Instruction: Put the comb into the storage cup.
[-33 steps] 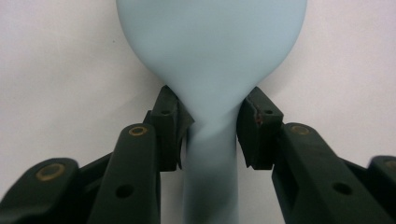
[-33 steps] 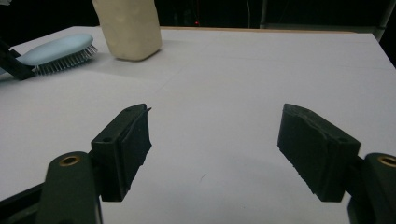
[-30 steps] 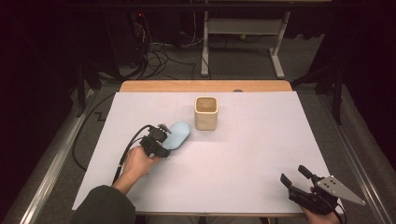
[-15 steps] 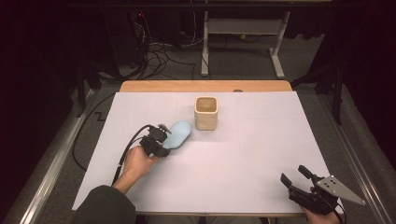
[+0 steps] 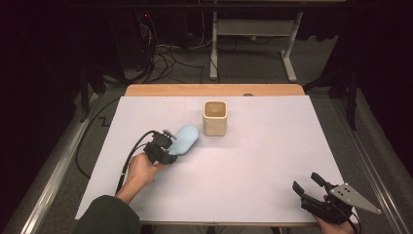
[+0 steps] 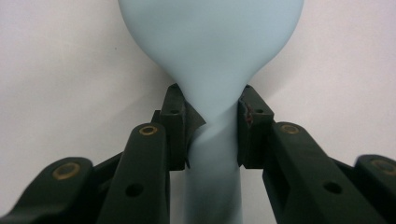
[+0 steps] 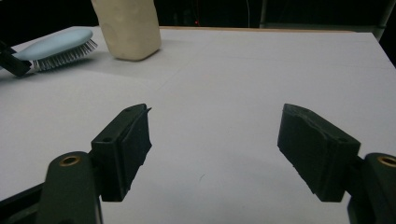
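Note:
A pale blue hairbrush (image 5: 184, 139) lies bristles down on the white table, left of a cream square cup (image 5: 215, 117). My left gripper (image 5: 164, 147) is shut on the brush's handle; in the left gripper view the two pads squeeze the narrow neck of the hairbrush (image 6: 212, 60) just below its oval head. My right gripper (image 5: 308, 185) rests near the table's front right corner, open, with nothing between its jaws. From the right gripper view the hairbrush (image 7: 58, 45) and cream cup (image 7: 128, 25) show far off at the upper left.
The white table (image 5: 272, 151) has a wooden strip along its far edge. Behind it stand a metal desk frame (image 5: 251, 34) and tangled cables on the floor. A black cable trails from the left gripper off the table's left side.

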`<state>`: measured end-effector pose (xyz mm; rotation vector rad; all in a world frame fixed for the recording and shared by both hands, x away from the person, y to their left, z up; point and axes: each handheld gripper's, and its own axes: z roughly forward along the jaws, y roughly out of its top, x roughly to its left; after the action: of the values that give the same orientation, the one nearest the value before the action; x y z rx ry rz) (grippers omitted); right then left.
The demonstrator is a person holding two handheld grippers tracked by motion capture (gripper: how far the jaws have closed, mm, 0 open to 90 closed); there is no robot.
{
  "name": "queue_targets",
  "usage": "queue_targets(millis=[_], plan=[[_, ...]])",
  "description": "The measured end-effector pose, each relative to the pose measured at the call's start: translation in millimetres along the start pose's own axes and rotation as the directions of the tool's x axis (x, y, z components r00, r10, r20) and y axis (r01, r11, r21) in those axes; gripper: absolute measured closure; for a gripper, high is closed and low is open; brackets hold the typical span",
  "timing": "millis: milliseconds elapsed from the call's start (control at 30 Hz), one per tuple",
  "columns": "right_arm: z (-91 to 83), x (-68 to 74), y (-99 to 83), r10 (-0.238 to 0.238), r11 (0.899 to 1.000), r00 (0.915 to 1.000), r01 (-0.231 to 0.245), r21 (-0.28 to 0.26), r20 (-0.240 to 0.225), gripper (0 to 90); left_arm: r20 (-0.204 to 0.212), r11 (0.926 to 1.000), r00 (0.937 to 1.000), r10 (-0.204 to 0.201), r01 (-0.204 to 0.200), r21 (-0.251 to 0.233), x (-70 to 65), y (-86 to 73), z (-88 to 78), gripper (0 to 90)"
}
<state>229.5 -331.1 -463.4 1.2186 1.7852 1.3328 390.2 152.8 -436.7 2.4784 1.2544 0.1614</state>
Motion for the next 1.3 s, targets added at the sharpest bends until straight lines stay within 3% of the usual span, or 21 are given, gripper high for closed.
queue_targets(millis=[733,1300], plan=[[0.5,-0.2,-0.1,0.014,1.0,0.9999,-0.014,0.003,-0.006,25.0,0.024,0.9971,0.9997,0.006,-0.004,-0.076,-0.9,-16.7,-23.3,69.5],[0.8,-0.3,0.1,0.023,1.0,0.9997,-0.023,0.002,-0.004,24.7,0.048,0.9932,0.9987,0.013,-0.007,-0.117,-7.2,-28.8,-31.3,69.5]])
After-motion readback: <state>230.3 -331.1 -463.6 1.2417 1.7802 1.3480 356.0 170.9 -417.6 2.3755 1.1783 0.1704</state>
